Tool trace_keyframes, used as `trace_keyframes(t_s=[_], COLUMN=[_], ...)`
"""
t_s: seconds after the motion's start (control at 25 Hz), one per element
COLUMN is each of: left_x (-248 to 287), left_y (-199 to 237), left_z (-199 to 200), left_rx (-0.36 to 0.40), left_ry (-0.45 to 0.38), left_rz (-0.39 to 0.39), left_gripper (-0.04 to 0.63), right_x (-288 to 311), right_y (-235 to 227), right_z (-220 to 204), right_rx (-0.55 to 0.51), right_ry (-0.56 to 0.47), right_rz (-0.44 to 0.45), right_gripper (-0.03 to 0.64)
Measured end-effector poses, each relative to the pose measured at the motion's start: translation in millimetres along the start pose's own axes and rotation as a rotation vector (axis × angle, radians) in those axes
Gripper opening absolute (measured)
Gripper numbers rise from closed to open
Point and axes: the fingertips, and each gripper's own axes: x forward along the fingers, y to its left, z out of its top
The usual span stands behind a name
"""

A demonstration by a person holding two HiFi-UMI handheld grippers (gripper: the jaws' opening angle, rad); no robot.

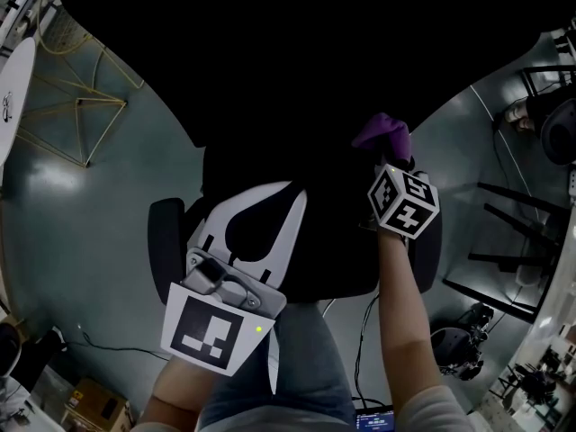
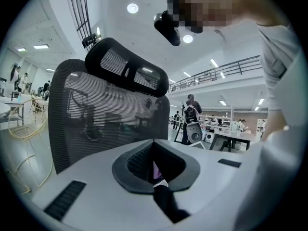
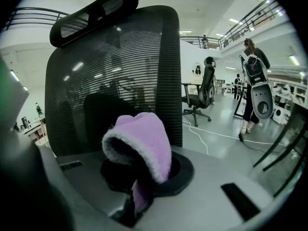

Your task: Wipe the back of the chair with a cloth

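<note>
Right gripper [image 1: 389, 165] clamped on purple cloth [image 3: 144, 143], close before mesh chair back [image 3: 120, 81]; contact unclear. Left gripper [image 2: 156, 177] jaws together, nothing clearly held, facing chair back too. Right of chair back: second office chair [image 3: 202, 93], floor cable [image 3: 216, 134].

Reaching forward with both forearms, one gripper in each hand.
Holding the left gripper [image 1: 270, 207] low and nearer the body on the left forearm [image 1: 175, 396], jaws drawn together with only a thin seam between them in the left gripper view; extending the right gripper [image 1: 385, 156] farther ahead on a bare, nearly straight right forearm [image 1: 407, 331], jaws pinching a purple cloth [image 3: 143, 141] bulging up out of them.
</note>
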Motion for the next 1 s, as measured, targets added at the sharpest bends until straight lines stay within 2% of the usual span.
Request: trace_keyframes(t_s=[0.48,0.84,1.0], left_x=[-39,-77,-93], left_y=[33,54,64], left_z=[-1,-2,-5], left_rx=[-0.017,-0.028,-0.033], left_ry=[-0.025,-0.039,-0.04], left_rz=[0.091,0.148,0.174], left_gripper=[0.012,0.012,0.012], right_x=[9,11,11], right_y=[65,139,159], right_z=[-3,-7,-9], right_rx=[-0.029,-0.055,-0.05], right_ry=[0.011,0.024,0.024], right_rz=[0.079,0.166,0.168], right_gripper=[0.046,0.046,0.046])
